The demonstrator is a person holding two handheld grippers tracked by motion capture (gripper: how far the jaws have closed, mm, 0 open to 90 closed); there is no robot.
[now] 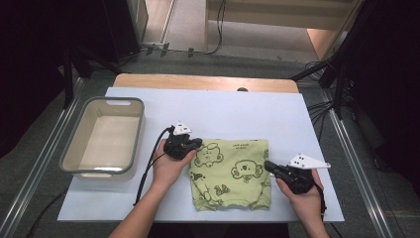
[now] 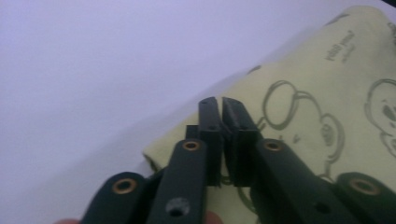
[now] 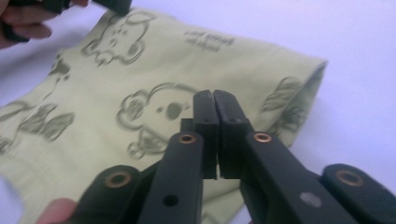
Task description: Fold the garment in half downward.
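So the green shirt (image 1: 231,173) lies folded flat mid-desk (image 1: 223,106), right of the grey tub (image 1: 105,136). I have left tongs (image 1: 198,144) at its left edge and right tongs (image 1: 268,165) at its right edge, both nearly shut and holding nothing, probably set to fold or lift. I can't tell pad contact with the cloth; shirt print is blurred.

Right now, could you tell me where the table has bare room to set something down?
Free: the white sheet beyond the folded green garment, and the strip between garment and grey bin. Crowded: both garment sides, where the left gripper and right gripper sit.
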